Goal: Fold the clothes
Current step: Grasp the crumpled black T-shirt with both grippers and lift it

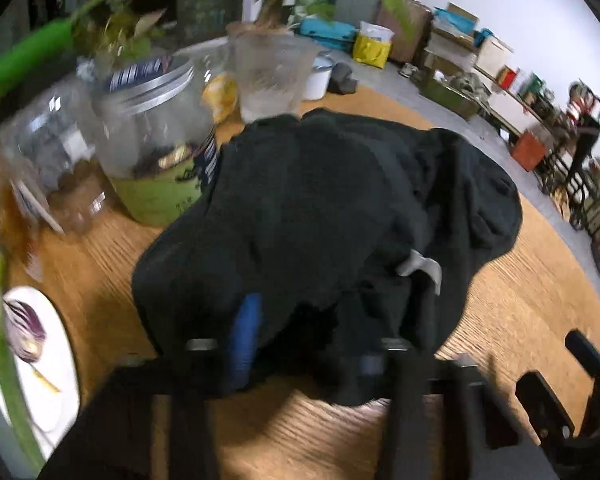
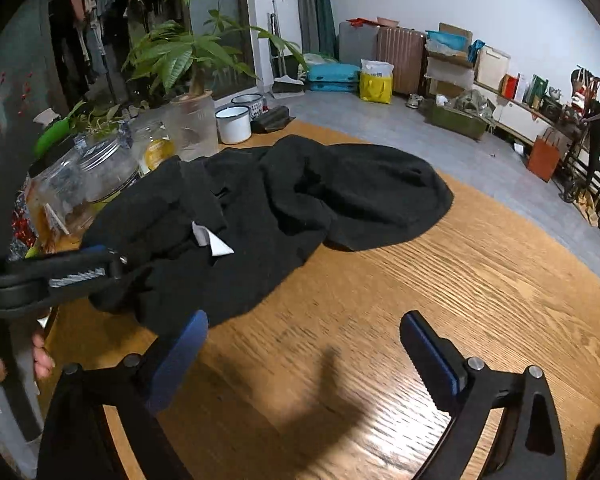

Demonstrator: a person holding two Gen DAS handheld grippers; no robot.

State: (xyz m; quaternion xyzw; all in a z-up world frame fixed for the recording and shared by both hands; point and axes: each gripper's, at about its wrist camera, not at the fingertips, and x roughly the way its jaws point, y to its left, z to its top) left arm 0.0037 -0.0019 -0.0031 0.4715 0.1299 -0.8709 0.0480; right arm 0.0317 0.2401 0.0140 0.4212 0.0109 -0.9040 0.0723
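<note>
A black fleece garment (image 2: 284, 204) lies crumpled on the round wooden table (image 2: 440, 280), with a white label (image 2: 214, 242) showing. In the left wrist view the garment (image 1: 320, 208) fills the middle and drapes over my left gripper (image 1: 300, 352); one blue pad (image 1: 246, 332) shows under the cloth. The right wrist view shows the left gripper (image 2: 104, 264) at the garment's near left edge, jaws close together with cloth between them. My right gripper (image 2: 304, 344) is open and empty above bare table, just right of the garment's near edge.
Clear jars (image 1: 156, 136) and a glass plant pot (image 1: 272, 76) stand at the table's left back, touching the garment. A white plate (image 1: 40, 360) with a cut red onion sits at the left. Suitcases, boxes and shelves line the far wall (image 2: 400, 56).
</note>
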